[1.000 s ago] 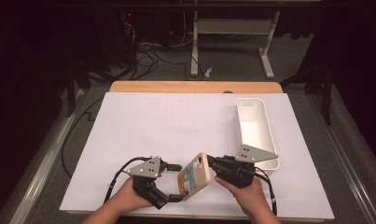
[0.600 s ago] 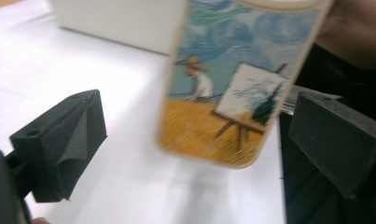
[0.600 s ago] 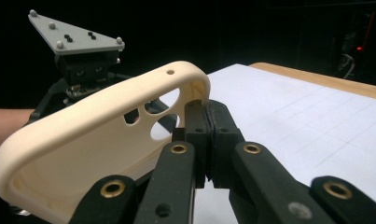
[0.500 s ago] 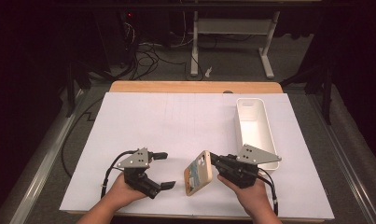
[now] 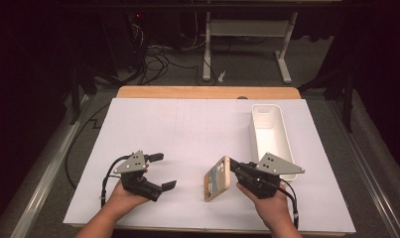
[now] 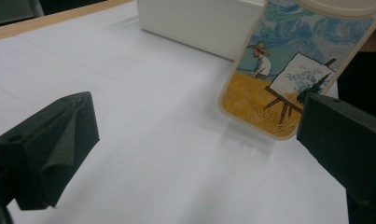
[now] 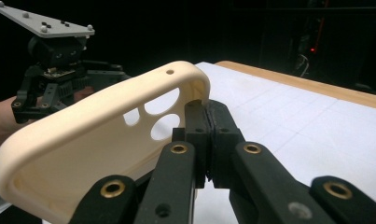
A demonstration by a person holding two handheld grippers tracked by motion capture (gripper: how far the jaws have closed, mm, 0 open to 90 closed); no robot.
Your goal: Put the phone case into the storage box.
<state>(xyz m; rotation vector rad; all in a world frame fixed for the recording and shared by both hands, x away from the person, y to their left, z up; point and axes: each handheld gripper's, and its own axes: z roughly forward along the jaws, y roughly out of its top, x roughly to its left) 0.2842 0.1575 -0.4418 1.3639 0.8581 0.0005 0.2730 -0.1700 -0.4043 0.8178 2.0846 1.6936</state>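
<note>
Right gripper (image 5: pixel 235 171) clamped on the edge of a cream phone case (image 5: pixel 217 178), held tilted just above the white table (image 5: pixel 197 124), left gripper (image 5: pixel 160 171) nearby, jaws just opened wide, nothing between them, white bin (image 5: pixel 272 131) beyond.

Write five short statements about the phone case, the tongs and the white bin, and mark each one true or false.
1. The right tongs are shut on the rim of the phone case. True.
2. The left tongs grip the case too. False: they stand open, apart from it, with nothing between the jaws.
3. The case lies flat on the table. False: it is held on edge, tilted.
4. The back of the case bears a painted picture of a painter at an easel. True.
5. The white bin holds the case. False: the bin stands beyond the right hand, and the case is outside it.
</note>
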